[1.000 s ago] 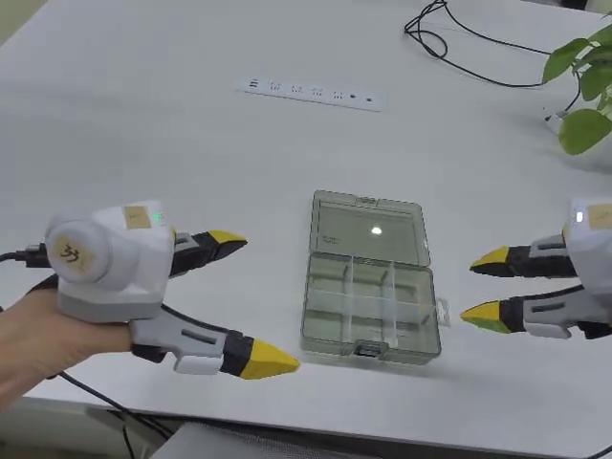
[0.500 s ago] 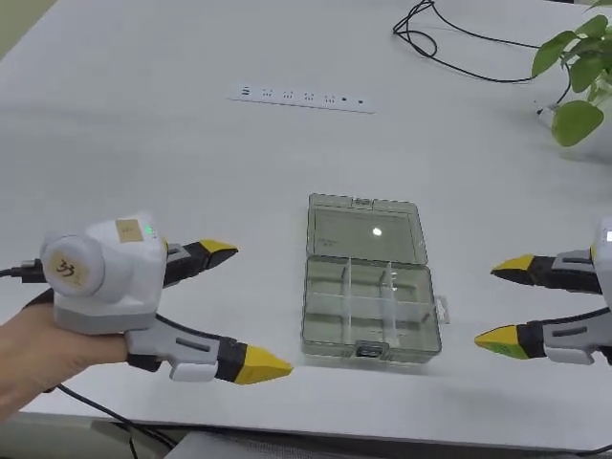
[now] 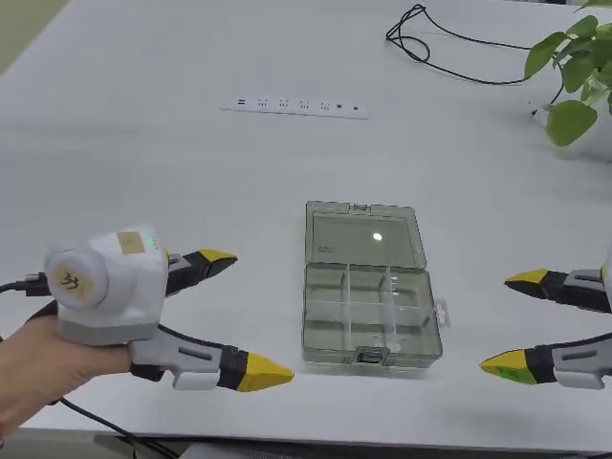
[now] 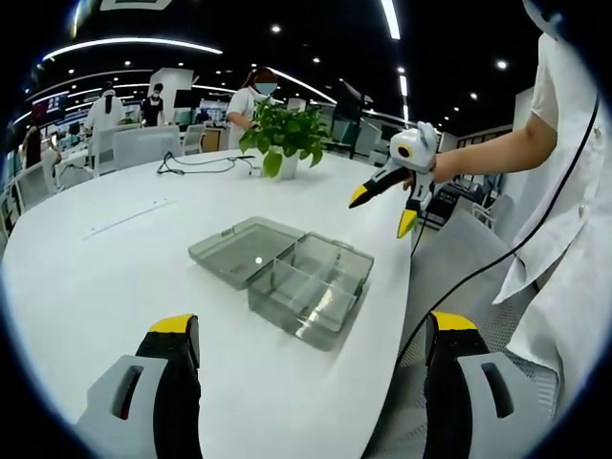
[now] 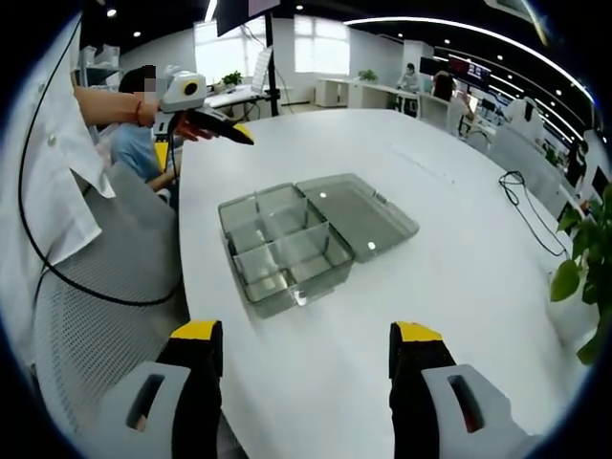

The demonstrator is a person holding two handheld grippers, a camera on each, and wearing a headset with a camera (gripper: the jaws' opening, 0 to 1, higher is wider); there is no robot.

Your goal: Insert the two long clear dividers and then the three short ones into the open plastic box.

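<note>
Table [image 3: 143,172], white.
- Box [image 3: 325,349], clear grey plastic, near the front edge. Its lid [image 3: 365,234] is open and lies flat behind it. Dividers [image 3: 387,287] stand inside and split it into compartments.
- My left tool [image 3: 251,317]: jaws wide apart, empty, held left of the box and apart from it.
- My right tool [image 3: 505,321]: jaws apart, empty, held right of the box.
- Far side: power strip [image 3: 296,105], black cable [image 3: 449,48], plant [image 3: 574,67].

light: bright, even, overhead | shadows: soft | glare: spot on box lid [image 3: 365,235] | fisheye edges warped
</note>
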